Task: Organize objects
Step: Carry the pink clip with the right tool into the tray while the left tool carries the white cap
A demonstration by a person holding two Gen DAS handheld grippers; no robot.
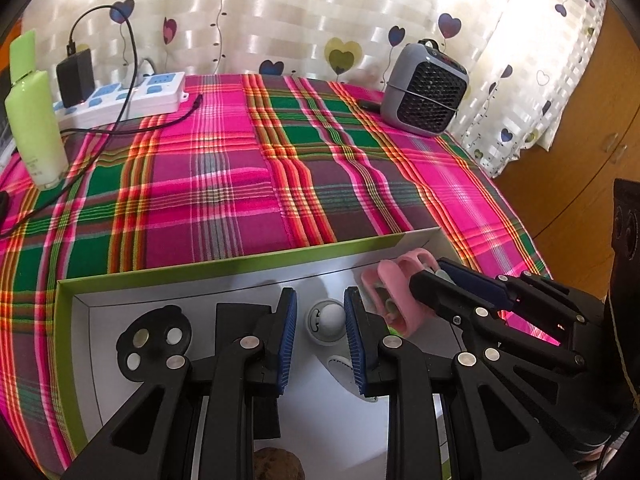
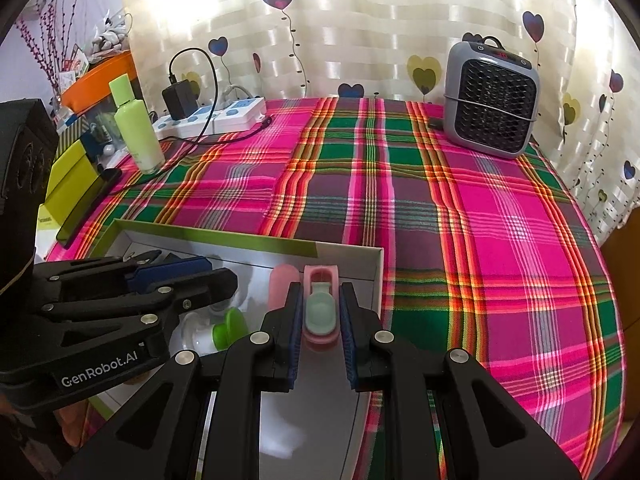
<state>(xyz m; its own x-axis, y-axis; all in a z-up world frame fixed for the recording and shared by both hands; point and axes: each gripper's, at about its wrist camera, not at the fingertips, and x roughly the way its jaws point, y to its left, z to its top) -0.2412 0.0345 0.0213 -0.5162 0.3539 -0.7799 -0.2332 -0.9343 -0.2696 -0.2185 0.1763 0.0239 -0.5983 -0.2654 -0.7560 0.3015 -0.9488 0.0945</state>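
Note:
A shallow white box with a green rim (image 1: 224, 264) lies at the near edge of the plaid table; it also shows in the right wrist view (image 2: 248, 240). My right gripper (image 2: 321, 320) is shut on a pink holder with a pale green piece (image 2: 320, 312), held over the box's right corner; it shows in the left wrist view too (image 1: 394, 292). My left gripper (image 1: 321, 322) is open over the box, its fingers either side of a small white round toy (image 1: 327, 320). A black round piece (image 1: 154, 340) lies in the box at left.
A grey fan heater (image 1: 424, 88) stands at the back right. A green bottle (image 1: 34, 116), a white power strip (image 1: 124, 98) with a black adapter and cables sit at the back left. A green-and-white item (image 2: 224, 330) lies in the box. A yellow-green box (image 2: 76, 184) stands left.

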